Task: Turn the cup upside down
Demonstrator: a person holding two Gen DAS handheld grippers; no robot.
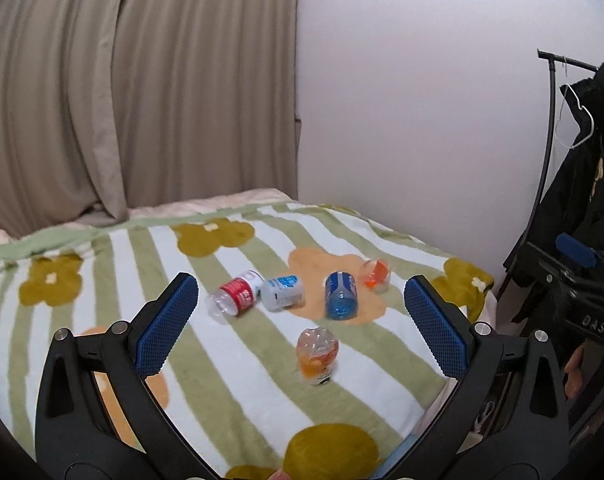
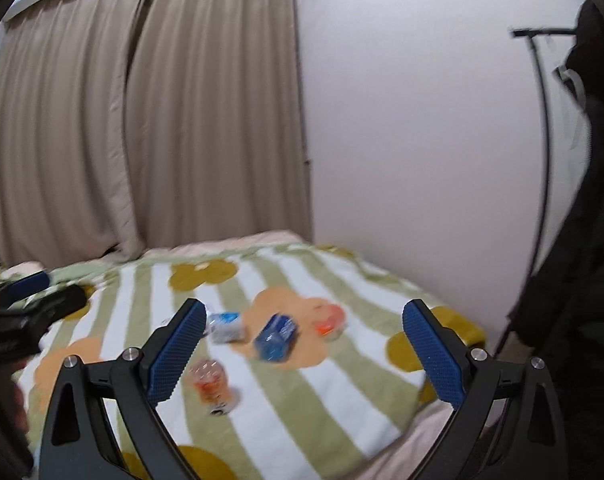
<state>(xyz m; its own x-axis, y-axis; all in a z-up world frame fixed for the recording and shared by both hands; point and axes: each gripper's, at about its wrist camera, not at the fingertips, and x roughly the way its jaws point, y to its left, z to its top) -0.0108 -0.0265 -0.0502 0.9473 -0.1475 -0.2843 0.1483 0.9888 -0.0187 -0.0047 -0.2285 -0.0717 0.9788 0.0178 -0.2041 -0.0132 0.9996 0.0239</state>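
Note:
Several cut plastic bottle cups sit on a striped flower blanket. In the left wrist view, an orange-labelled cup stands nearest, base up. A red-labelled cup, a white one and a blue one lie on their sides. A small orange cup lies farthest right. My left gripper is open and empty above the blanket. My right gripper is open and empty; its view is blurred and shows the orange cup, the white cup, the blue cup and the small orange cup.
A beige curtain hangs behind the bed and a white wall is to the right. A coat rack with dark clothes stands at the right edge. The blanket's right edge drops off near the rack.

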